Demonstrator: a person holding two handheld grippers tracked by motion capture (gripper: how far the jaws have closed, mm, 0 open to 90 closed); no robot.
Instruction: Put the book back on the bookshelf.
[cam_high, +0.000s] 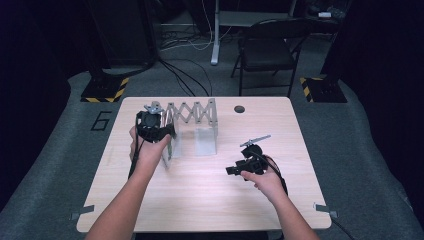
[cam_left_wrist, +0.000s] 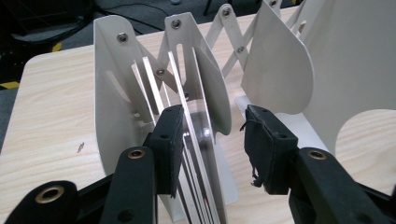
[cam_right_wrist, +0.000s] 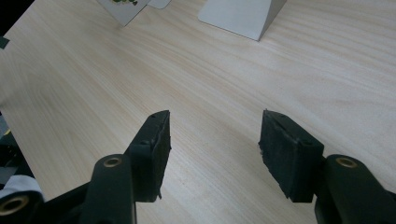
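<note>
Nearest our edge of the counter (cam_high: 210, 200), we hold the right hand-held gripper (cam_high: 230, 170) low over bare wood, well apart from the work. Its own view shows it released, the two pads standing apart with nothing between them and only wood grain beneath. We judge it is parked there to keep clear of the other hand while staying ready to steady something.

Farther in and to the left, the left hand-held gripper (cam_high: 169, 134) is up at the left end of the rack (cam_high: 197, 117), a white folding rack of upright plates joined by a scissor lattice. It is released too. In its view one pad lies against the bunched plates (cam_left_wrist: 201, 154) at that end, while the other pad hangs free in the gap beside the next plate. So it pinches nothing, although some plates stand between the jaws. We take that placement as meant for working the end plates, since a grip there would let us pull the lattice open or push it shut.

The rack stands upright on the counter's far left half. Its left plates are packed close together and its right ones are spread wider.

Beyond it a small round hole (cam_high: 239, 109) sits near the counter's far edge. A folding chair (cam_high: 267, 47) stands on the floor behind.
</note>
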